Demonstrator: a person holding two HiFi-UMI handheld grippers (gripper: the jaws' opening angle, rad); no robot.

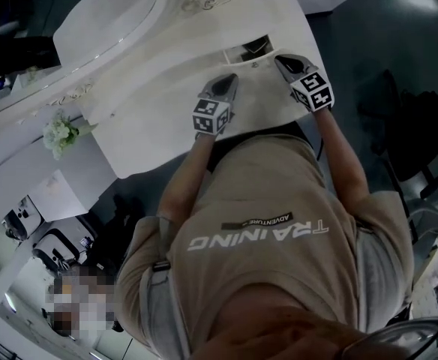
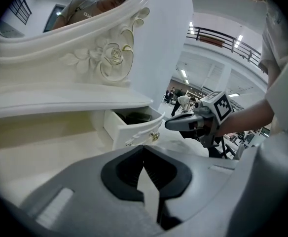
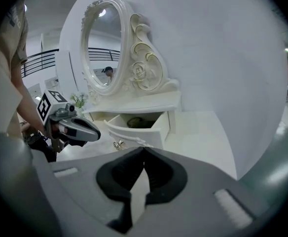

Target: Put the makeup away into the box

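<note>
The fingers (image 2: 122,174) of the left gripper (image 2: 144,149) are pressed together at their tips, with nothing between them. The fingers (image 3: 115,177) of the right gripper (image 3: 144,149) are also pressed together and hold nothing. Neither pair touches anything.

Both grippers hang over the cream-white worktop (image 2: 35,157) and point at a small white drawer (image 2: 134,130) with a brass-coloured pull, which stands pulled open under a shelf. In the head view the left gripper (image 1: 229,79) is just left of the drawer (image 1: 249,49) and the right gripper (image 1: 283,58) just right of it, both near its front and apart from it.

A dark shape (image 3: 134,122) lies inside the drawer (image 3: 134,132). It is in shadow, and whether it is makeup cannot be told.

Above and behind the drawer rises an oval mirror in a carved white frame (image 3: 102,46), its top cut off in the left gripper view. Well left of the drawer stand small white flowers (image 1: 61,133). The person's beige T-shirt (image 1: 264,223) hides the near edge of the worktop.
</note>
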